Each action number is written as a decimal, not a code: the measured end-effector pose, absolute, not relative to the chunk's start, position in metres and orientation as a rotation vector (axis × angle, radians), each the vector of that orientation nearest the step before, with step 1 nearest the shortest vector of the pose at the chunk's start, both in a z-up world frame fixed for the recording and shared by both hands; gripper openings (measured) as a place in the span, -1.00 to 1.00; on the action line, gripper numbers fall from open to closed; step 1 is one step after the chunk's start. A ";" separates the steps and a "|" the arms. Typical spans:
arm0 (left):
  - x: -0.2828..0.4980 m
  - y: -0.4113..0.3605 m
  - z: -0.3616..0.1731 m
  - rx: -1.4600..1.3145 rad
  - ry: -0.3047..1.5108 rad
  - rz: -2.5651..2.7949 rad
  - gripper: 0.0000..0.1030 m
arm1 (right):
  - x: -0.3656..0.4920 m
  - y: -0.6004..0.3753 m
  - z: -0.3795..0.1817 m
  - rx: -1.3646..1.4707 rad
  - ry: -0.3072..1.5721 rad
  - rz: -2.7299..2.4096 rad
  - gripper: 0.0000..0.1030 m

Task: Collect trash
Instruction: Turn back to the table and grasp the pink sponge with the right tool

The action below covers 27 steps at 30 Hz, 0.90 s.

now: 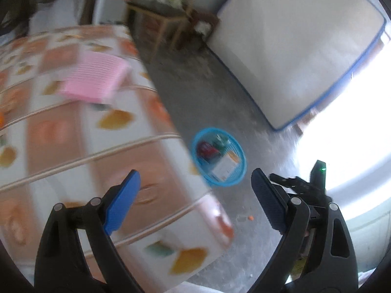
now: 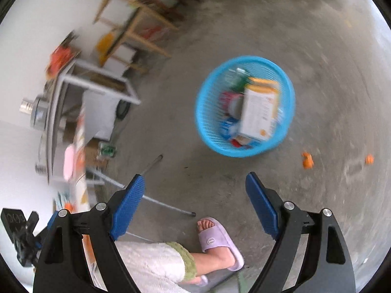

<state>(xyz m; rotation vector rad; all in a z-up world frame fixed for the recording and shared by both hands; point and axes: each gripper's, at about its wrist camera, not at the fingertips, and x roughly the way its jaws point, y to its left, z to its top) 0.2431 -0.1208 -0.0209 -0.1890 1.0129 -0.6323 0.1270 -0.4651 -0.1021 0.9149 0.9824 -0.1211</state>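
A blue plastic basket point(image 2: 244, 107) stands on the grey concrete floor, holding a white and orange carton point(image 2: 260, 109) and several other pieces of trash. It also shows in the left wrist view point(image 1: 218, 157), beside the table's edge. My right gripper point(image 2: 195, 193) is open and empty, above the floor on the near side of the basket. My left gripper point(image 1: 195, 185) is open and empty, over the edge of the table with the patterned cloth point(image 1: 85, 146). Two small orange scraps point(image 2: 308, 160) lie on the floor right of the basket.
A pink flat item point(image 1: 95, 78) lies on the tablecloth. A white mattress point(image 1: 293, 48) leans at the back right. Wooden stools point(image 2: 136, 29) and a metal frame point(image 2: 97, 83) stand at the left. The person's foot in a purple slipper point(image 2: 220, 241) is on the floor below the right gripper.
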 end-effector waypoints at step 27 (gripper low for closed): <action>0.176 0.160 -0.039 -0.563 0.827 -0.232 0.71 | 0.377 -0.215 -0.009 0.582 1.162 0.137 0.79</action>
